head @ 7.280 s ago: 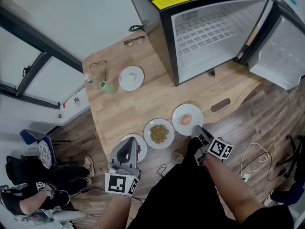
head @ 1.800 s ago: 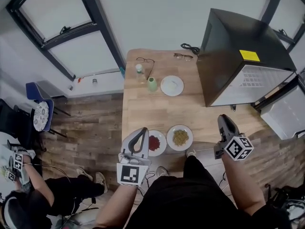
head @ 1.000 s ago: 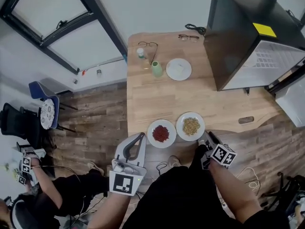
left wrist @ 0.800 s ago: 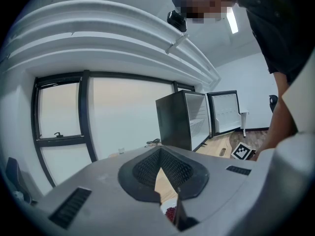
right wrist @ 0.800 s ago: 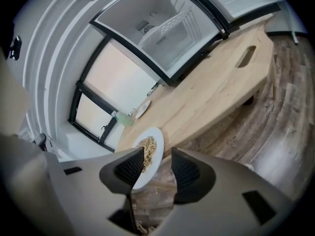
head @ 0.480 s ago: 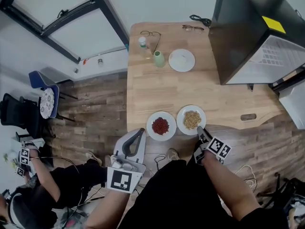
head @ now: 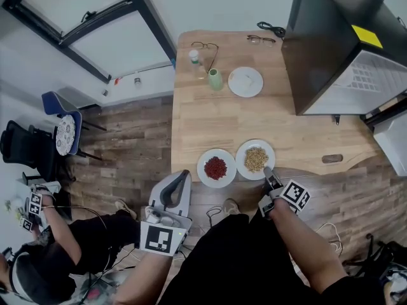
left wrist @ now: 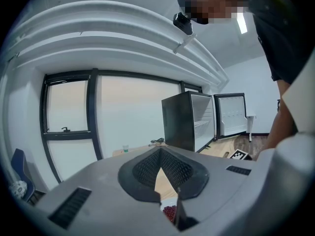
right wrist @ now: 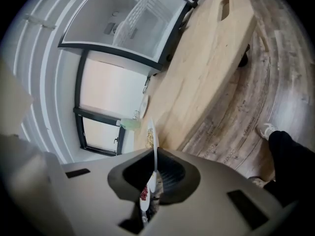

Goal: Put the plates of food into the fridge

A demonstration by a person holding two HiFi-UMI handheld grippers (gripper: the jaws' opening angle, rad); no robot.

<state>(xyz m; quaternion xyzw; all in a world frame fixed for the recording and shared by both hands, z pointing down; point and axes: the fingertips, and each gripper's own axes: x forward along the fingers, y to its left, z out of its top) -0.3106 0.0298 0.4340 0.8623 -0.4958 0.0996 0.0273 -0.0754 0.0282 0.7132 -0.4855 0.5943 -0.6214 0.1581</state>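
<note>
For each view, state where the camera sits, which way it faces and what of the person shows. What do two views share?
Head view: on the head, facing down at the table; both arms show.
Left gripper view: on the left gripper, facing toward the fridge; an arm shows.
Right gripper view: on the right gripper, facing along the table, fingers closing on the grain plate; a shoe shows.
Both gripper views show the fridge.
</note>
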